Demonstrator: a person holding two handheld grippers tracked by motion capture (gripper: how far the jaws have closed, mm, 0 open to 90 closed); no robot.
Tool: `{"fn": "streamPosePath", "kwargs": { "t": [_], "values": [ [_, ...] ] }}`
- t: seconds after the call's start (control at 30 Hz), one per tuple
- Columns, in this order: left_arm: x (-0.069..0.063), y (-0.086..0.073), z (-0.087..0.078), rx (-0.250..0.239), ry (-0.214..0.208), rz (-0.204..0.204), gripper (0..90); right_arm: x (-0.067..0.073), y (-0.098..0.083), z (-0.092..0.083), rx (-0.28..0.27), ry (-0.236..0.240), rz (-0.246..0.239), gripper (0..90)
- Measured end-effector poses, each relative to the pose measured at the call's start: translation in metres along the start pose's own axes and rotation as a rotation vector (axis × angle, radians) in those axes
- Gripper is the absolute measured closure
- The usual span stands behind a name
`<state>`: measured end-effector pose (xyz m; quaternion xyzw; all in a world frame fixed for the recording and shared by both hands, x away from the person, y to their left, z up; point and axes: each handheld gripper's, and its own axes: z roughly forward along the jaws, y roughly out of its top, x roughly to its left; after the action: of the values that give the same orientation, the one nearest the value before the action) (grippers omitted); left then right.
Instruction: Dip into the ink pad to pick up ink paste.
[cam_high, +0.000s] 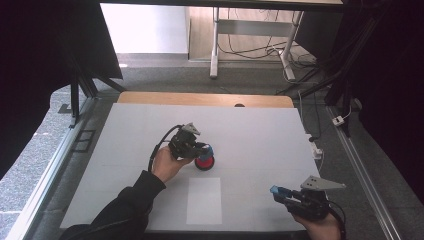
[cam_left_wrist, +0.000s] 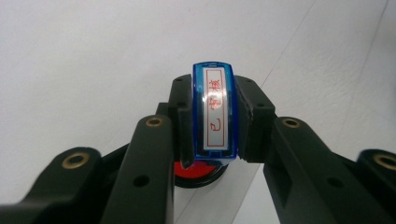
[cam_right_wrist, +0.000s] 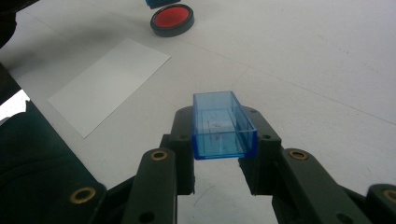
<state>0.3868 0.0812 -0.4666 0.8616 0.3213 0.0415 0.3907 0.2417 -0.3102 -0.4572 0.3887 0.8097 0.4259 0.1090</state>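
Left claw: clamped on blue stamp above red ink pad.
Right claw: gripping blue stamp cap.

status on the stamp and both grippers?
Left gripper shut on blue stamp, over red ink pad. Right gripper shut on stamp's cap. Nothing blocks paper.

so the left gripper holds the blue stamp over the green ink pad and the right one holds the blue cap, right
Not quite: the ink pad is red, not green, as the right gripper view shows. The rest holds: the left gripper holds the blue stamp over it, and the right gripper holds the blue cap.
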Motion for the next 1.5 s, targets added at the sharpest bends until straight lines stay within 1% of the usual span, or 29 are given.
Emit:
{"fn": "streamPosePath", "kwargs": {
  "t": [0.13,0.43,0.57,0.67,0.73,0.77,0.97,1.03,1.1,1.2,1.5],
  "values": [
    [0.004,-0.001,0.000,0.005,-0.010,-0.019,70.7,0.000,0.000,0.000,0.001,0.000,0.000,68.4],
    [0.009,-0.009,0.017,0.054,0.000,-0.040,70.7,0.000,0.000,0.000,0.001,-0.001,-0.001,68.4],
    [0.012,-0.011,0.019,0.042,-0.007,-0.059,70.7,0.000,0.000,0.000,0.002,0.000,-0.003,68.4],
    [0.010,-0.011,0.019,0.045,0.002,-0.051,70.8,0.000,0.000,0.000,0.003,-0.001,-0.004,68.4],
    [0.007,-0.010,0.020,0.054,0.016,-0.036,70.9,0.000,0.000,0.000,0.003,-0.004,-0.005,68.4],
    [0.005,-0.009,0.020,0.060,0.026,-0.021,71.0,0.000,0.000,0.000,0.004,-0.004,-0.005,68.3],
    [-0.013,-0.006,0.023,0.093,0.119,0.085,71.1,0.000,0.000,0.001,0.005,-0.007,-0.007,68.4],
    [-0.018,-0.005,0.024,0.099,0.142,0.107,71.1,0.000,0.000,0.001,0.004,-0.005,-0.007,68.4],
    [-0.020,-0.005,0.024,0.102,0.155,0.114,71.0,0.001,0.000,0.001,0.004,-0.006,-0.007,68.4],
    [-0.018,-0.005,0.024,0.104,0.147,0.105,71.0,0.001,0.000,0.001,0.004,-0.005,-0.006,68.4],
    [0.000,-0.007,0.021,0.080,0.052,0.000,71.0,0.000,0.000,0.001,0.005,-0.008,-0.006,68.3]
  ]
}}
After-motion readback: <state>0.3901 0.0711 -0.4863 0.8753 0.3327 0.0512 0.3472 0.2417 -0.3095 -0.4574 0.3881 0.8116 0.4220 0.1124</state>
